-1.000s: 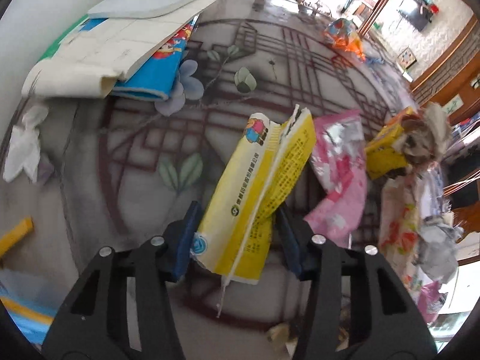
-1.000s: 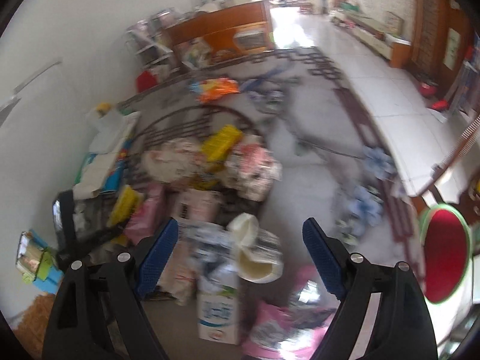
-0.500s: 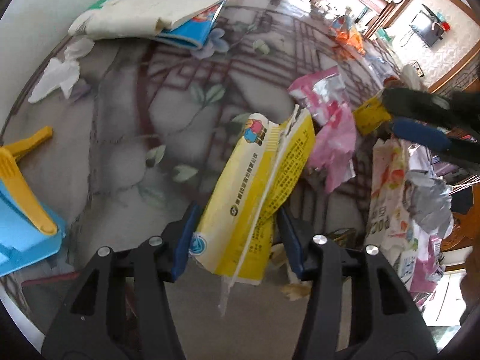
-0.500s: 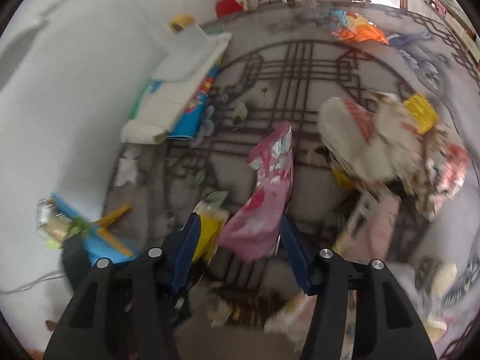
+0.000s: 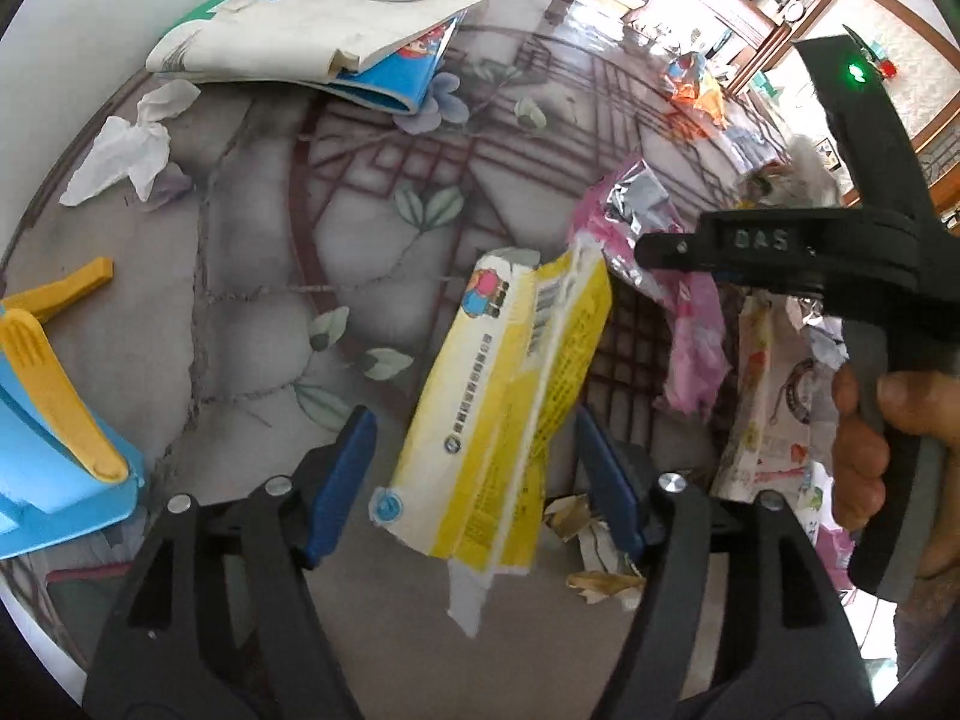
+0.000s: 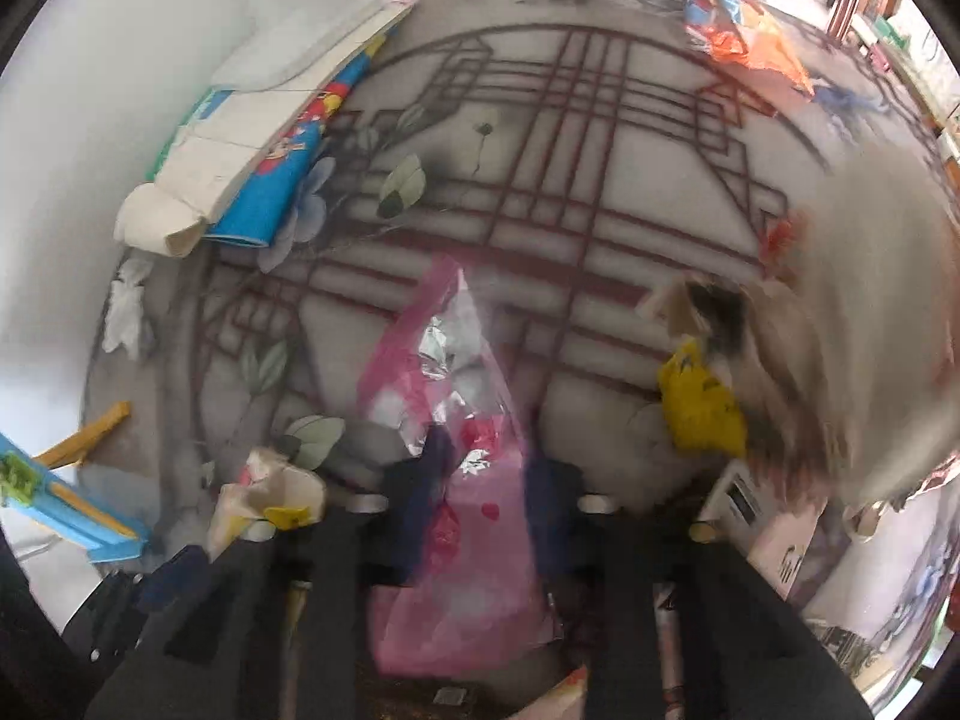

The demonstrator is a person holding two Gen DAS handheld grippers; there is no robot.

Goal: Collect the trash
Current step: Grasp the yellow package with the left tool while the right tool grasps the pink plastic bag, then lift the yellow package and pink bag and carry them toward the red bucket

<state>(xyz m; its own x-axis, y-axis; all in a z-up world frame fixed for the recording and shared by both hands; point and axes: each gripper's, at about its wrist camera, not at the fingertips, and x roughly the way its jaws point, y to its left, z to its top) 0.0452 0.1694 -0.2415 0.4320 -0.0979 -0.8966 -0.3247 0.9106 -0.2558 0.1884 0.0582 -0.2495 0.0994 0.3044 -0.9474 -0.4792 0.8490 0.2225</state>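
A torn yellow wrapper (image 5: 504, 396) hangs tilted between the blue pads of my left gripper (image 5: 473, 426). Its jaws are opening, and gaps show between the pads and the wrapper. On the patterned floor (image 5: 252, 276) just to the right lies a pink foil wrapper (image 5: 690, 324). My right gripper (image 5: 651, 252) reaches onto it from the right, held by a hand (image 5: 870, 444). In the right wrist view the right gripper (image 6: 489, 480) is shut on that pink wrapper (image 6: 456, 420), which sticks out ahead of the pads.
A blue and yellow plastic thing (image 5: 42, 420) lies at the left, with a crumpled white tissue (image 5: 120, 150) beyond it. Folded white and blue sheets (image 5: 312, 42) rest by the wall. Several wrappers (image 5: 774, 408) are heaped at the right, and an orange wrapper (image 6: 744, 30) lies farther off.
My left jaws have spread away from the yellow wrapper. The right gripper has dropped from over the heap and shut on the pink wrapper, and now shows in the left wrist view.
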